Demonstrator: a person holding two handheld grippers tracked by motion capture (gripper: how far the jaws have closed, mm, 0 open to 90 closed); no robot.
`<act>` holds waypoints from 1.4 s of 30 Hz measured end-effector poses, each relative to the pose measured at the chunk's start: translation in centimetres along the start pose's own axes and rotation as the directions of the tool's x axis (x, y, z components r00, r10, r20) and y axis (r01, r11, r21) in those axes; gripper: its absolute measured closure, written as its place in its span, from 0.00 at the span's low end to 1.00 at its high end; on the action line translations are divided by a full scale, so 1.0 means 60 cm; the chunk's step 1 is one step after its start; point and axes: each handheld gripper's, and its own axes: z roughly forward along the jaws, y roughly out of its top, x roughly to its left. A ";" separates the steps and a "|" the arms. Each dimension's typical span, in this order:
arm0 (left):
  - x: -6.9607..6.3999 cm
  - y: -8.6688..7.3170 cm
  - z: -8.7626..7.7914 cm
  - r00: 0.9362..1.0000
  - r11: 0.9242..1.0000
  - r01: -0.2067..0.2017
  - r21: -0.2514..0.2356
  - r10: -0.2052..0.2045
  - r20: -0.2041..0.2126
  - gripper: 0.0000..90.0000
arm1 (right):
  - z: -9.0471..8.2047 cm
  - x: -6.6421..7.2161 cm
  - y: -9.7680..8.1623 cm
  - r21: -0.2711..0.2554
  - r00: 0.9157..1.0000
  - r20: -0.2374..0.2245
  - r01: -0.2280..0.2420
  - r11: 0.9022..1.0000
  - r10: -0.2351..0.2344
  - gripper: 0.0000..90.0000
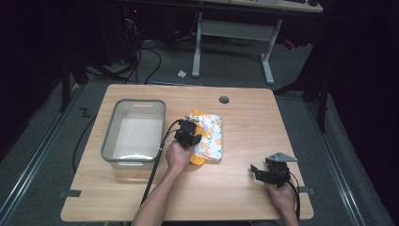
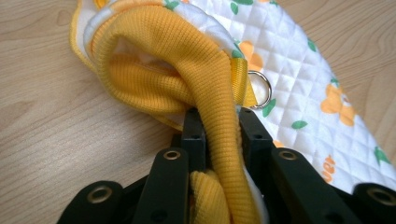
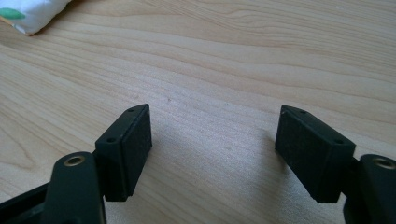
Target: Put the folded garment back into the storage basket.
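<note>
Step in hand: the grasp. The left gripper (image 1: 189, 133) has its jaws pinched on the yellow ribbed cuff (image 2: 205, 88) of a small quilted garment (image 1: 207, 135), so the pick-up looks secured but the lift not yet begun.
Garment: white quilted fabric with an orange-and-green flower print, yellow trim and a metal D-ring (image 2: 260, 88) on a yellow strap. It lies flat on the wooden table (image 1: 235, 188) near the middle, just right of the bin.
Grip detail: in the left gripper view the ribbed band runs between the two black jaws and bunches below them; the rest of the fabric lies on the tabletop.
Bin: a clear plastic bin (image 1: 109, 136) stands at the left of the table, beside the garment, with nothing seen inside.
Right gripper: the right gripper (image 1: 263, 173) sits near the table's right front, well apart from the garment, jaws spread wide with only bare wood between them.
Likely goal: moving the garment into the bin, judging by how close the two are.
Next move calls for: raising the left hand high enough that the hanging fabric clears the bin's near wall, then carrying it leftward over the opening.
Risk: a grip on one cuff alone lets the garment unfold and trail, so it may drag over the rim.
</note>
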 end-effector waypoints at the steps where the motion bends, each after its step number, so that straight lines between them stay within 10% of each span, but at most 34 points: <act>1: -0.002 0.001 -0.003 1.000 1.000 -0.004 -0.004 0.004 0.005 0.85 | 0.000 0.000 0.000 0.000 1.000 0.000 0.000 1.000 0.000 0.30; 42: -0.017 0.021 -0.122 0.995 0.992 -0.019 -0.126 0.031 0.092 0.85 | 0.000 0.000 0.000 -0.001 1.000 -0.003 -0.003 1.000 0.003 0.30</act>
